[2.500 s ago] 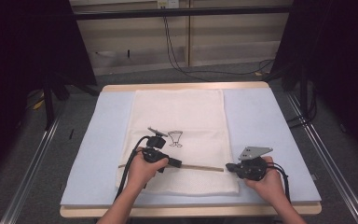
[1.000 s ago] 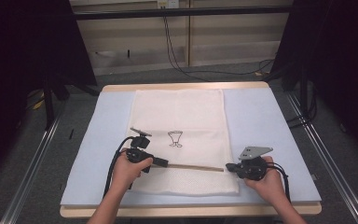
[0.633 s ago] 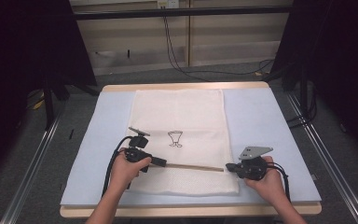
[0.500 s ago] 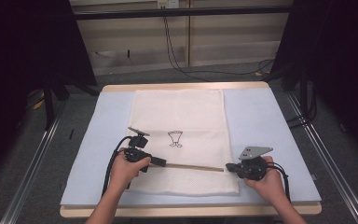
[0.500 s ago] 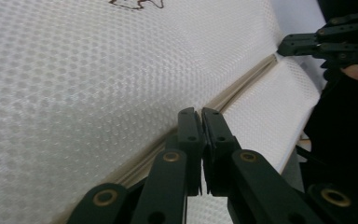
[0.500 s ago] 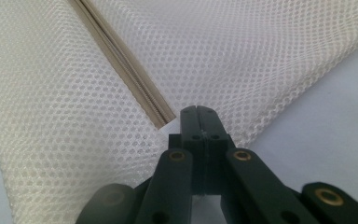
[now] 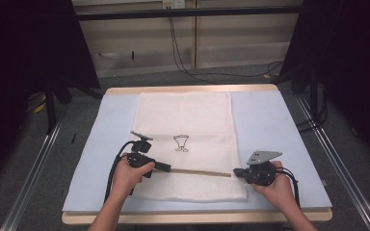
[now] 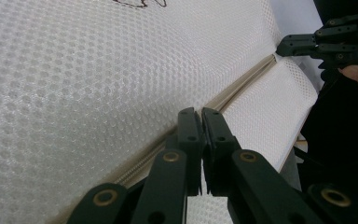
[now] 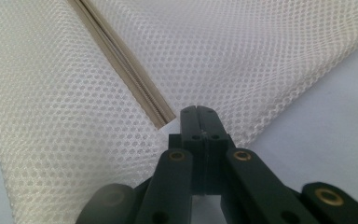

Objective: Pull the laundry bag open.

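White mesh laundry bag (image 7: 185, 139) with a small dark line drawing printed on it lies flat on the pale blue mat (image 7: 279, 130) covering the wooden table, and its beige zipper (image 7: 200, 172) runs across the end nearest us. We have the left gripper (image 7: 166, 168) at the zipper's left end with its black jaws pressed together, and in the left gripper view (image 8: 200, 114) the tips sit right on the zipper line, so we judge they are pinching the slider or its pull, though the pull itself is hidden under the tips. We have the right gripper (image 7: 237, 172) at the zipper's right end, jaws likewise closed tight; the right gripper view (image 9: 198, 112) shows them nipping the mesh just beside the zipper's end stop (image 9: 165, 120). We read this as the moment when both ends are secured and the slide is about to begin. Next we would hold the right end firm as an anchor, keep the fabric taut and flat, and draw the left gripper along the zipper line, low and straight, so the mesh does not bunch or snag.
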A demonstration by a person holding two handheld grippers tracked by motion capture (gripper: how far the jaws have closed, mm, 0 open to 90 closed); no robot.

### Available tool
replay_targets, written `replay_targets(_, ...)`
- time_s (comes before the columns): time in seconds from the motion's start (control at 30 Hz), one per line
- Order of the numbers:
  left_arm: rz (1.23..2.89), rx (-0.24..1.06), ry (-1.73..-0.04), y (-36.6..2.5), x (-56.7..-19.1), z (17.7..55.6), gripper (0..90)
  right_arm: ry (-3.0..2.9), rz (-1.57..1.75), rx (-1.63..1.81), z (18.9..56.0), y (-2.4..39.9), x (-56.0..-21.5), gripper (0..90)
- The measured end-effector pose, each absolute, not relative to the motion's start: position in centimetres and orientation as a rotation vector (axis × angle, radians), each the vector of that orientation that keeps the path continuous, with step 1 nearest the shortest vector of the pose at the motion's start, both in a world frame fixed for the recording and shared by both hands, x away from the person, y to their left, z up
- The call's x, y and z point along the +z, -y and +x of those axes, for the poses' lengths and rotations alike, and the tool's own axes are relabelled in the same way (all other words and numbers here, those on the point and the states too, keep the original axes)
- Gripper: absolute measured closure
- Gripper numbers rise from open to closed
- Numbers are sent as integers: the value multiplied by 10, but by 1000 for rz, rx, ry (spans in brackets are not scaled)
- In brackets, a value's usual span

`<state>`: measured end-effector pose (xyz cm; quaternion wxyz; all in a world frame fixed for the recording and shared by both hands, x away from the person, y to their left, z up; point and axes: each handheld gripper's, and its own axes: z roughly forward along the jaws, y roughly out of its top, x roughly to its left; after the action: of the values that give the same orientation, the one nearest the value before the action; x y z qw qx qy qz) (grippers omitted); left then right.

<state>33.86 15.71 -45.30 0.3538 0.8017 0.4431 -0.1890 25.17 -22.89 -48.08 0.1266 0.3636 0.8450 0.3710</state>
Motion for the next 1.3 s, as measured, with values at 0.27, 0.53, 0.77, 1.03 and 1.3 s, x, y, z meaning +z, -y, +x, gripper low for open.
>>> replay_targets(0.27, 2048, -497, -1165, -156, -452, 337, 872, -2464, 1053, 1080, 252, 229, -481, 900)
replay_targets(0.53, 2061, -506, -1151, -160, -453, 338, 872, -2461, 1057, 1081, 252, 229, -481, 900)
replay_targets(0.77, 2069, -486, -1142, -166, -452, 339, 872, -2462, 1057, 1080, 252, 229, -481, 900)
replay_targets(1.03, 2013, -491, -1191, -172, -451, 338, 872, -2462, 1059, 1084, 252, 229, -481, 900)
replay_targets(1.3, 1996, -493, -1201, -180, -452, 337, 872, -2461, 1063, 1083, 252, 229, -481, 900)
